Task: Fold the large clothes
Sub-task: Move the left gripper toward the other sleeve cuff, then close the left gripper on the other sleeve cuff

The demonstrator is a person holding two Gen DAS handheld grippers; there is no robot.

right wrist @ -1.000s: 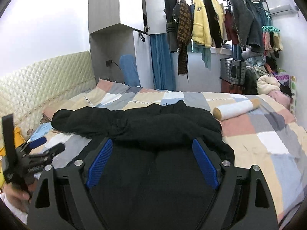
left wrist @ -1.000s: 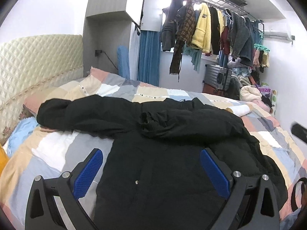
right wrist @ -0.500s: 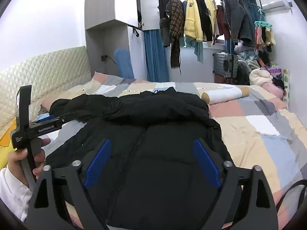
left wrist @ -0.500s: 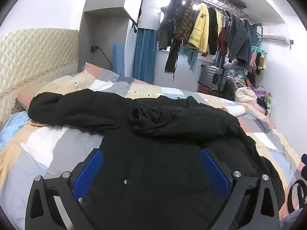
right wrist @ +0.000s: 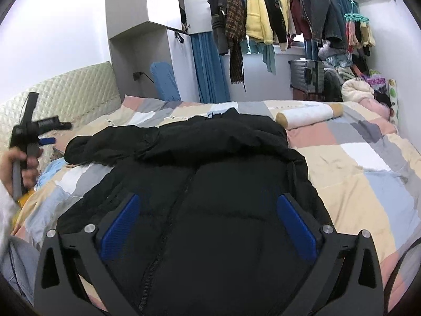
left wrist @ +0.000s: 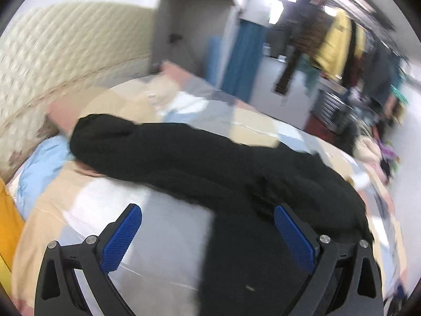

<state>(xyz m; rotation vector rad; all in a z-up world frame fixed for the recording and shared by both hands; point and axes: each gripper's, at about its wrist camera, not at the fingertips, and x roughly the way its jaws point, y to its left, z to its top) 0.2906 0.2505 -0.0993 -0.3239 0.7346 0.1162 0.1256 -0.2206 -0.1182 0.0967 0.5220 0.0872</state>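
A large black padded jacket (right wrist: 210,184) lies front-up on the bed, its zip running toward me. One sleeve (right wrist: 86,147) stretches left toward the headboard. My right gripper (right wrist: 208,200) hovers over the jacket's lower body; its jaws are opening wide and grip nothing. In the left wrist view, blurred by motion, my left gripper (left wrist: 208,210) is open above the quilt and the jacket's (left wrist: 223,163) left edge, with the sleeve (left wrist: 105,137) lying ahead of it. In the right wrist view, a hand holds the left gripper (right wrist: 56,133) at the far left.
The bed has a patchwork quilt (right wrist: 355,163) and a padded headboard (right wrist: 65,100) on the left. A rolled white bolster (right wrist: 307,114) lies behind the jacket. A rack of hanging clothes (right wrist: 263,21) and a suitcase (right wrist: 306,73) stand beyond. A light blue pillow (left wrist: 39,163) sits by the headboard.
My left gripper has swung quickly left, toward the sleeve and headboard, and rolled a little. My right gripper has sunk closer to the jacket and its jaws have widened.
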